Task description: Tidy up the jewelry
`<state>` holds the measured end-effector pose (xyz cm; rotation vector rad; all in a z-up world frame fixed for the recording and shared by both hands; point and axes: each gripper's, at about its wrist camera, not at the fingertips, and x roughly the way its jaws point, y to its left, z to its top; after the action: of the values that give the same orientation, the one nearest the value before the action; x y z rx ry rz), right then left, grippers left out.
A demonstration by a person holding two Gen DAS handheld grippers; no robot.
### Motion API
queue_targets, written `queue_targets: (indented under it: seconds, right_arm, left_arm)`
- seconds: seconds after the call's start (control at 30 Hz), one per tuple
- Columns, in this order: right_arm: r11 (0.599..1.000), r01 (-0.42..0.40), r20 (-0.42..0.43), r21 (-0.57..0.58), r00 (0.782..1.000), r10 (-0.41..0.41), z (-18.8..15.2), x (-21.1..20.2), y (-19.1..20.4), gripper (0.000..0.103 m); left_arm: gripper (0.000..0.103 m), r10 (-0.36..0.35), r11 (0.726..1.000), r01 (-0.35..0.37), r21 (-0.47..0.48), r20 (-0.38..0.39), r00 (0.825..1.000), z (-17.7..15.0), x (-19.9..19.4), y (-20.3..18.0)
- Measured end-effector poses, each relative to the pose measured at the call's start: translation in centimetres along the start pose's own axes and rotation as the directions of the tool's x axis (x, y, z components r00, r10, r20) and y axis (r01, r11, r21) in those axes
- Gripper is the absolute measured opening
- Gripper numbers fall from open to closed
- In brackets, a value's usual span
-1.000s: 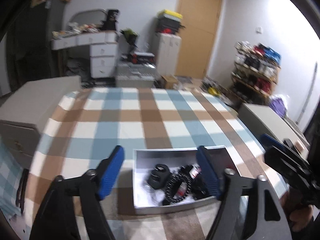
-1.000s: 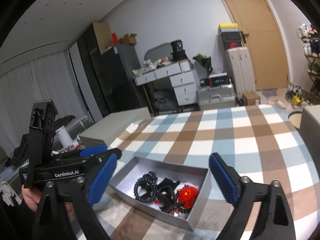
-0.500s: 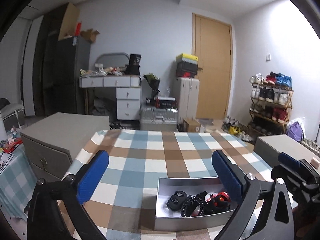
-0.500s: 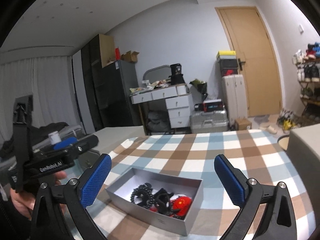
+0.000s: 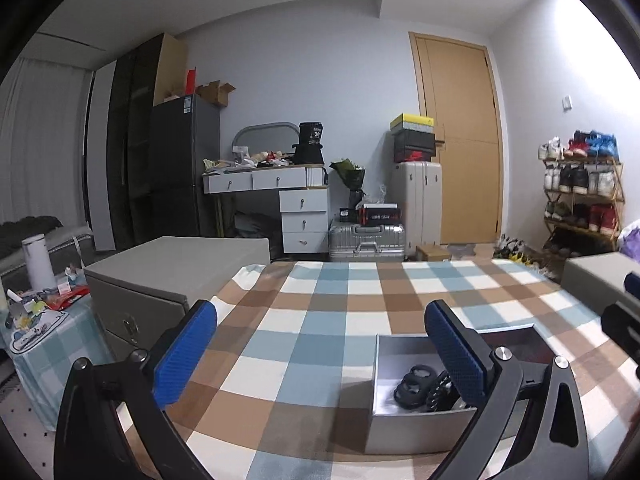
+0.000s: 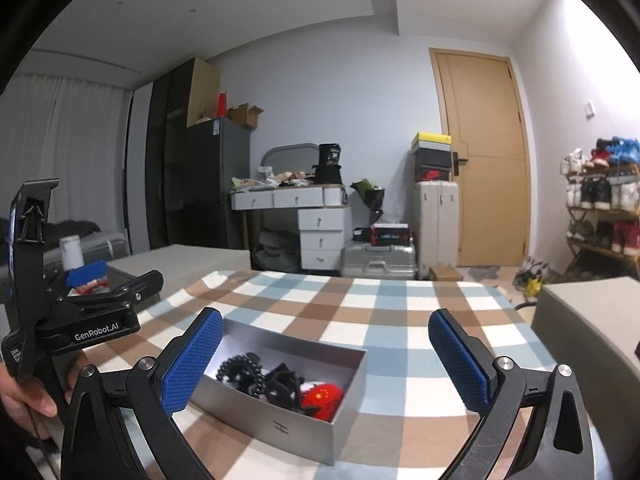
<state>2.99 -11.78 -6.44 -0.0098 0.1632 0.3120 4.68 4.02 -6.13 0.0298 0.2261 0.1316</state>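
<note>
Left gripper (image 5: 320, 352): blue-padded fingers spread wide above the checked tablecloth (image 5: 320, 320), holding nothing.
Box (image 5: 416, 432): open, grey, on the cloth at lower right, partly behind the right finger.
Contents: black hair clip (image 5: 414, 384) beside a black beaded bracelet (image 5: 440, 394).
Right gripper (image 5: 622, 320): only an edge shows at far right.

Even, soft indoor light falls from overhead, brightest at the upper right, where the wall (image 5: 560, 60) washes out. Fisheye bending curves the ceiling lines and blackens the corners. Beyond the left gripper (image 5: 320, 354), a soft shadow lies beside the box (image 5: 420, 430). The far edge looks slightly blurred.
</note>
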Motion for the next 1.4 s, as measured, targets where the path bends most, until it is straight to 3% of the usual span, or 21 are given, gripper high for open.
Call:
queue_targets:
  seconds: [0.13, 0.4, 0.6, 1.4]
  right_arm:
    - [1.000, -0.001, -0.019, -0.025, 1.000, 0.001, -0.4, 0.3, 0.3, 0.103]
    - [1.000, -0.013, -0.114, -0.011, 0.993, 0.012, -0.9, 2.2, 0.0, 0.103]
    - [1.000, -0.001, -0.129, -0.014, 0.992, -0.001, -1.1, 2.0, 0.0, 0.103]
    - [1.000, 0.006, -0.137, -0.004, 0.991, -0.006, -1.0, 2.2, -0.2, 0.103]
  left_arm:
    - [0.101, -0.012, 1.000, 0.012, -0.005, -0.034, 0.999, -0.9, 0.8, 0.0]
    - [0.101, -0.107, 0.994, 0.106, -0.010, -0.107, 0.989, -1.0, 0.8, -0.4]
    - [0.101, -0.111, 0.994, 0.110, -0.015, -0.077, 0.991, -1.0, -0.3, -0.5]
    - [0.102, -0.091, 0.996, 0.089, -0.020, -0.083, 0.992, -0.9, 0.3, -0.4]
